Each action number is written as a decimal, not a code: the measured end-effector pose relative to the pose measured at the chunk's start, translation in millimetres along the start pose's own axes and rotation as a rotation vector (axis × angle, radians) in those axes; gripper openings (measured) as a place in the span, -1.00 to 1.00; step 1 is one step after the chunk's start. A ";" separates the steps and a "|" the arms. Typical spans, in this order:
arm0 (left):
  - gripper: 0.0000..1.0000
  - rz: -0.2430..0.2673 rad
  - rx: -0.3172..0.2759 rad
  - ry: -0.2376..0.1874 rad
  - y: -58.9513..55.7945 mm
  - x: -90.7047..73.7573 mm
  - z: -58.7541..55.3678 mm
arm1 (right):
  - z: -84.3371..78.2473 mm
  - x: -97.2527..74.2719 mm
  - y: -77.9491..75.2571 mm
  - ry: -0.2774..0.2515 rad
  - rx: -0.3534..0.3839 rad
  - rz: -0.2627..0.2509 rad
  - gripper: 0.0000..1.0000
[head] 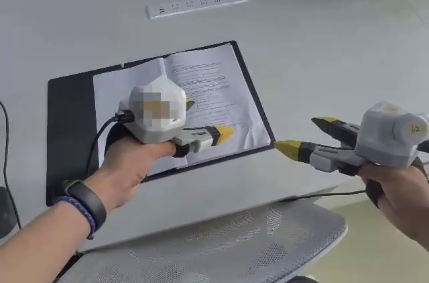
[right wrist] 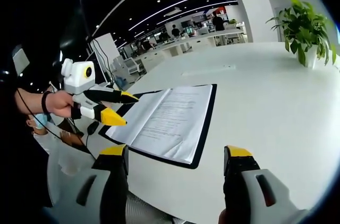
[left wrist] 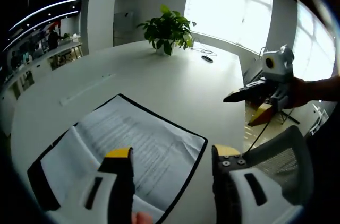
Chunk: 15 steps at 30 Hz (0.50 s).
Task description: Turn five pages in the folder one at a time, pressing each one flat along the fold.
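open folder (head: 67, 129) flat on white table (head: 322, 41), near its front edge; long axis left-right in head view, slightly skewed, fold pointing away. near part of pages (head: 214, 82) hidden behind left gripper (left wrist: 172, 152), print illegible. left gripper over folder, right gripper (right wrist: 176, 151) off its right side; both spread wide, holding nothing.

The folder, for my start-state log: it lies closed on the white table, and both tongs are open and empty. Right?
No: the folder lies open, not closed; the head view shows its printed pages spread on the black cover. The rest holds: it lies on the white table, and the left tongs and right tongs are open and empty.
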<state>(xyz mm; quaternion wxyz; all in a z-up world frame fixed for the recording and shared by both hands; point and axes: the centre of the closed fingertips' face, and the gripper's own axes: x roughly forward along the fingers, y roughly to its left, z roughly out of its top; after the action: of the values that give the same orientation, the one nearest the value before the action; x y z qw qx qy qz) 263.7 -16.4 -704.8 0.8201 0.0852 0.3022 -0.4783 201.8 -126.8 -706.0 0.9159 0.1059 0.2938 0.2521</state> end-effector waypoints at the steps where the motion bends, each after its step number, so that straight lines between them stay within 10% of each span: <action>1: 0.15 -0.005 -0.001 0.001 -1.6 3.3 0.2 | 0.1 -0.1 0.0 -0.001 0.000 0.000 0.44; 15: -0.03 0.008 -0.029 0.048 -23.4 63.3 -23.5 | -5.5 -3.2 -1.6 -0.007 0.031 -0.005 0.40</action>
<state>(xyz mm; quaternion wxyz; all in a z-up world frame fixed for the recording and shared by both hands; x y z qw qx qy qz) 257.2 -65.1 -756.7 0.8157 0.0858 0.3285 -0.4684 196.9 -129.5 -709.5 0.9158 0.1203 0.2946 0.2451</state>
